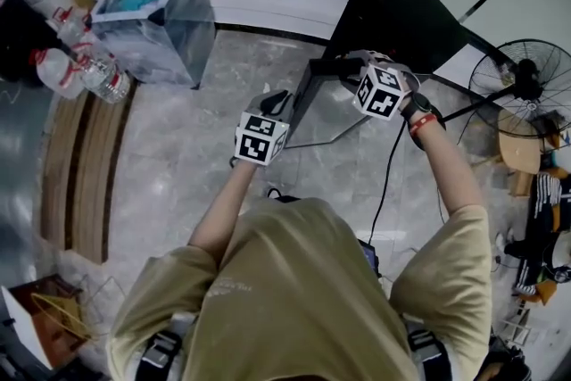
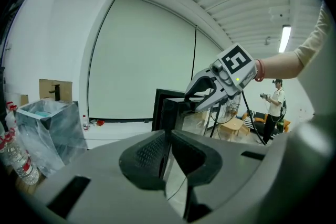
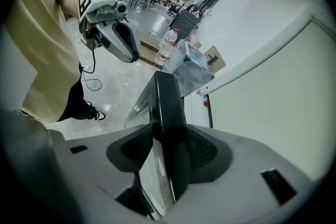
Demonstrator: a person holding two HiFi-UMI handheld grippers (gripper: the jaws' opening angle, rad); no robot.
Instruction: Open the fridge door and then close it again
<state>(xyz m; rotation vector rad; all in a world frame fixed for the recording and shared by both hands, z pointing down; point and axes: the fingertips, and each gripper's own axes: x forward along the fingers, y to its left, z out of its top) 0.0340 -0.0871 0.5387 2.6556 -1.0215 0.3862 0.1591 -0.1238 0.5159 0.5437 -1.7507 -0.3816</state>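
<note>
Closest to us is our own tan shirt (image 1: 294, 281), with both arms reaching forward from it over the grey stone floor (image 1: 178, 165). The fridge (image 1: 401, 18), a small black cabinet, stands on that floor with its back toward the white wall (image 1: 268, 9). Its door (image 1: 326, 116) hangs swung out toward us, well clear of the cabinet's front.

Our left gripper (image 2: 169, 152) is clenched on the door's thin free edge, and its jaws stand almost together with the glass pinched between the pads. Our right gripper (image 3: 168, 149) grasps the thicker black frame along the door's top edge. Its jaws stand wider, and the frame fills the gap between them.

We judge the door to be stiff and fairly light, a glass pane in a dark frame that can only follow the arc of its hinge. The pane looks smooth, so pads on it may slip, and it would not take a hard squeeze or twist. The frame is the safer hold, best taken far from the hinge. The cabinet seems small enough to skid on the polished floor, so a slow, even push along the arc suits it.

A clear bin (image 1: 156, 13) and water bottles (image 1: 89, 71) stand well apart near the floor's far left. A fan (image 1: 526, 80) stands off to the right.
</note>
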